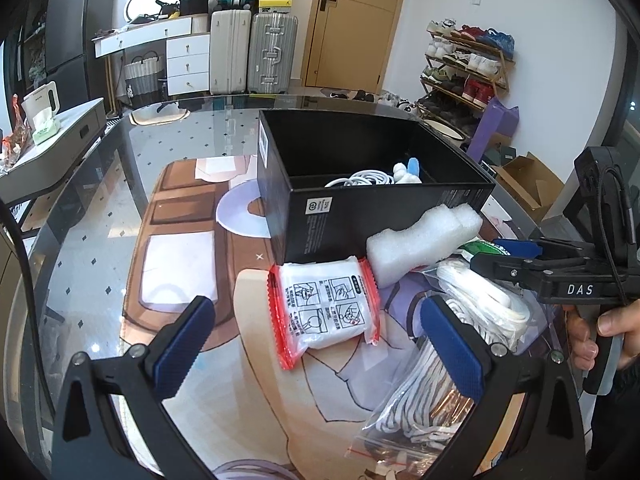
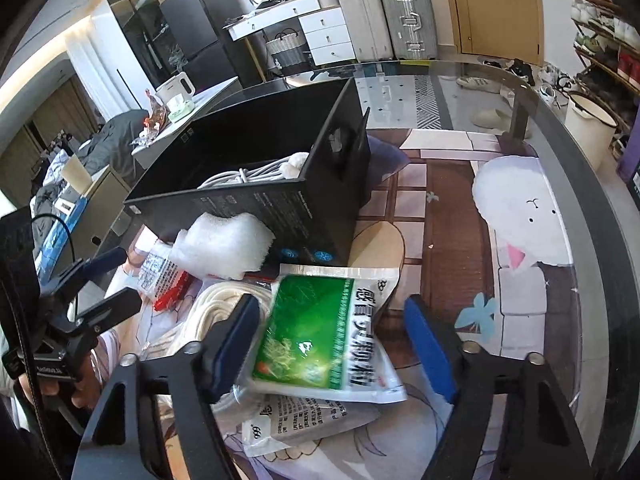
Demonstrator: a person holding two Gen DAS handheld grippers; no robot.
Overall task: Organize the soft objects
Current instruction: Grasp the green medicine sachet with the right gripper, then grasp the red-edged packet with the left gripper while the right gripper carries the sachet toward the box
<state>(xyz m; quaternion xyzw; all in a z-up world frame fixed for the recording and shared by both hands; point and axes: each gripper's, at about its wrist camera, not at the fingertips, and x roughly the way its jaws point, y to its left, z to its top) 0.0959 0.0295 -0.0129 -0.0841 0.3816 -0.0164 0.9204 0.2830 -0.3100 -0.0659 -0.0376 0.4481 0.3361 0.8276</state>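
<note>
At lower centre of the right wrist view, we see the green sachet (image 2: 320, 328) lying atop another packet between the right gripper (image 2: 336, 344) fingers, which bracket it without clearly pinching, while the left gripper (image 1: 316, 344) stands wide open; light, limp and slick, it is best gripped across its filled middle.

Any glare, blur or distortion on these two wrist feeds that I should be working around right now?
Left wrist view: strong fisheye bending and dark corners; the glass table mirrors the room; the red-edged packet is sharp. Right wrist view: the green sachet is smeared by motion blur with a glare spot on it; the black box interior is deep in shadow; a bright strip blows out at upper left.
</note>
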